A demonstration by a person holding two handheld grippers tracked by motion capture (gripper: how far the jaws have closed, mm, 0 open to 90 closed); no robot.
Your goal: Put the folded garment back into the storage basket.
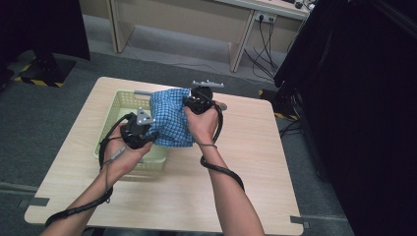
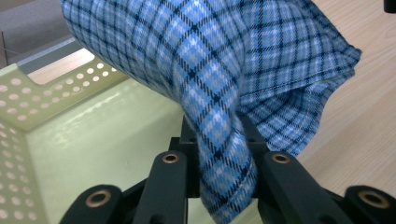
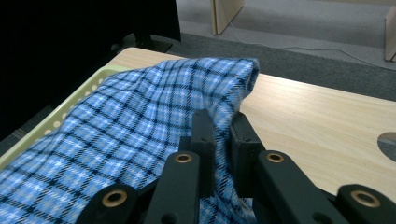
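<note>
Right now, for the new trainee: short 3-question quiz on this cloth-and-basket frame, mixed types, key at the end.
1. True or false: both the left gripper and the right gripper are shut on the blue checked cloth.
2. Multiple choice: the pale green basket sits (A) on the floor, (B) on the left part of the wooden table, (C) on the table's far right corner.
3. Fill in: in the high view the cloth is held above the ____, not lying flat on the table.

Key: 1 true; 2 B; 3 basket.
</note>
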